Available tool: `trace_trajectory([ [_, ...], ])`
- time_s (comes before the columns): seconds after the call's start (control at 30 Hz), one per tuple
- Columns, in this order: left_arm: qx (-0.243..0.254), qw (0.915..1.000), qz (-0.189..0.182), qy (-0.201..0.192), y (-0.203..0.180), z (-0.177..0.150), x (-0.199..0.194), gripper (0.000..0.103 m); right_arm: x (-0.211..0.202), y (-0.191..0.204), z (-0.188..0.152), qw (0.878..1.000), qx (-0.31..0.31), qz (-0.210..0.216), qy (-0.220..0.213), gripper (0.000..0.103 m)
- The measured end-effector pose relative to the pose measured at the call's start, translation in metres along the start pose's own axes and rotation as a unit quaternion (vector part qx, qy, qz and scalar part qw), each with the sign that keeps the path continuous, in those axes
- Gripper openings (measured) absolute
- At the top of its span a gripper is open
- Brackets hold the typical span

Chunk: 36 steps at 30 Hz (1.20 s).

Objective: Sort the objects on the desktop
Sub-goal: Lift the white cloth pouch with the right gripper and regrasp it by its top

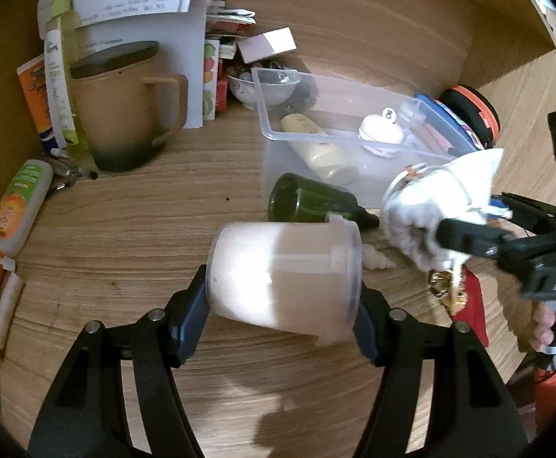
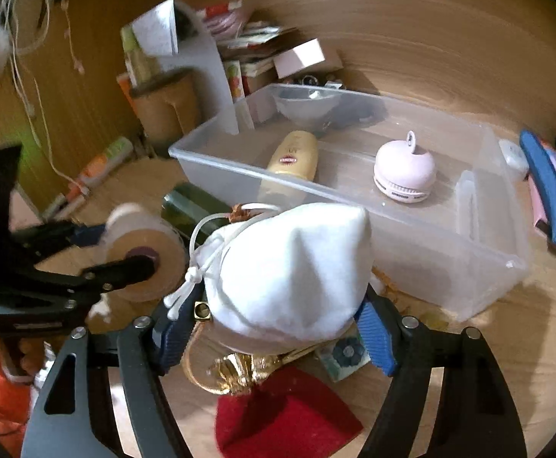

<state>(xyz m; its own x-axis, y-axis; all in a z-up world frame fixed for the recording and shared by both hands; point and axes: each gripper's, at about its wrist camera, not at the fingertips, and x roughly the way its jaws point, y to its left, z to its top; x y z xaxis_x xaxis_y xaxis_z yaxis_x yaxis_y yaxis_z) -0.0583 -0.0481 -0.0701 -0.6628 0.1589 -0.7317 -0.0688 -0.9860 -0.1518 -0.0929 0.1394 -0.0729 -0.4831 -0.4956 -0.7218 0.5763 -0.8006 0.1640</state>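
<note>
**Both grippers loaded beside the sorting bin**

We recorded 2 views of 1 moment. The left gripper (image 1: pixel 282 318) was clamped on a frosted plastic jar (image 1: pixel 283 280), lying sideways with 1 pad on its base and 1 on its lid end; we judged that this end-to-end grip kept the round wall from rolling out. The right gripper (image 2: pixel 278 328) was closed on a white drawstring pouch (image 2: pixel 289 263), pinched low on its soft body so that the cord hung free at the side. Both loads were near the clear plastic bin (image 2: pixel 507 255), which already held a cream bottle (image 2: pixel 293 160) and a pale pink round gadget (image 2: pixel 404 171); we took the bin to be the sorting target. A dark green bottle (image 1: pixel 308 200) lay on its side on the wooden desk (image 1: pixel 144 221), touching or just beside the bin's near wall. A red cloth (image 2: pixel 289 412) and gold trinkets (image 2: pixel 240 372) lay under the pouch, unsorted.
</note>
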Motion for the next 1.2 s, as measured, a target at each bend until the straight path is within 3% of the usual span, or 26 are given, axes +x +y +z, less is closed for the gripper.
trace_trajectory([
  [0.23, -0.009, 0.9998, 0.006, -0.015, 0.004, 0.005, -0.01, 0.065, -0.023, -0.013, 0.008, 0.999, 0.028, 0.019, -0.023, 0.072],
  [0.4, -0.016, 0.9996, 0.008, -0.024, 0.005, 0.007, -0.017, 0.065, -0.038, -0.027, 0.009, 0.995, 0.065, 0.06, -0.037, 0.072],
  [0.6, -0.013, 0.9992, 0.013, -0.034, 0.001, 0.01, -0.024, 0.065, -0.053, -0.039, 0.005, 0.993, 0.084, 0.065, -0.052, 0.073],
  [0.87, -0.009, 0.9997, 0.012, -0.02, -0.005, 0.007, -0.018, 0.065, -0.041, -0.058, -0.013, 0.993, 0.107, 0.053, -0.02, 0.074],
  [1.0, 0.0, 0.9998, 0.015, -0.014, -0.011, 0.007, -0.015, 0.065, -0.035, -0.073, -0.024, 0.989, 0.131, 0.071, -0.009, 0.076],
  [1.1, 0.004, 0.9998, 0.014, -0.014, -0.016, 0.007, -0.014, 0.065, -0.037, -0.082, -0.029, 0.986, 0.141, 0.084, -0.012, 0.076],
  [1.2, 0.006, 0.9998, 0.016, -0.014, -0.02, 0.007, -0.014, 0.065, -0.039, -0.08, -0.03, 0.99, 0.123, 0.069, -0.015, 0.075],
])
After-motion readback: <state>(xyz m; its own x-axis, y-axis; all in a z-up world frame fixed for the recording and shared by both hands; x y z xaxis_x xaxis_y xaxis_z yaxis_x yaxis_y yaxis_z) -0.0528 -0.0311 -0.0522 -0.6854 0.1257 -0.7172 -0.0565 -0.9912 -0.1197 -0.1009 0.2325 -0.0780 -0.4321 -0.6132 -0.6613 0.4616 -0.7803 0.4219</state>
